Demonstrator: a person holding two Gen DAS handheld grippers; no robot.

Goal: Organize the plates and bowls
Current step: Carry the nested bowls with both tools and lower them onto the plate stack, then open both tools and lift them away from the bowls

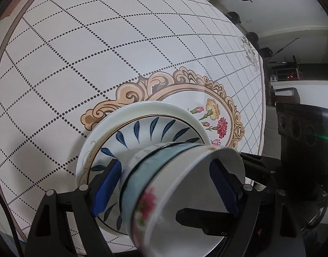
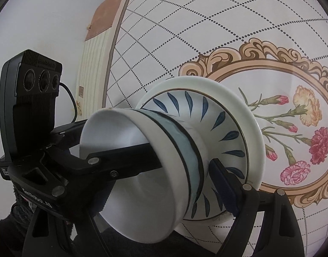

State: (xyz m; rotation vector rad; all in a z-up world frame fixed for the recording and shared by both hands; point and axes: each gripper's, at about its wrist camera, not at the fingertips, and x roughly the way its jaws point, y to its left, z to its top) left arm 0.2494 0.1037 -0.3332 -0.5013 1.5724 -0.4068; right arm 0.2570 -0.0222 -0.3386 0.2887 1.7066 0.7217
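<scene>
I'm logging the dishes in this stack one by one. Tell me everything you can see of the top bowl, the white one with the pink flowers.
The top bowl is glossy white, ceramic by its look, with pink flowers and green leaves on its outer wall and a plain white inside. It sits nested in a pale blue bowl, above a leaf-patterned dish and a white plate. The left hand-held gripper spans its rim, one finger inside, one outside. The right hand-held gripper does likewise.

On the desk point(image 1: 78, 53) a wide plate point(image 1: 104, 124) carries a smaller plate point(image 1: 142, 130). Three nested bowls point(image 1: 164, 171) stand on that. My left tool point(image 1: 164, 184) straddles the top bowl's point(image 2: 112, 150) wall; my right tool point(image 2: 164, 184) straddles the stack.
</scene>
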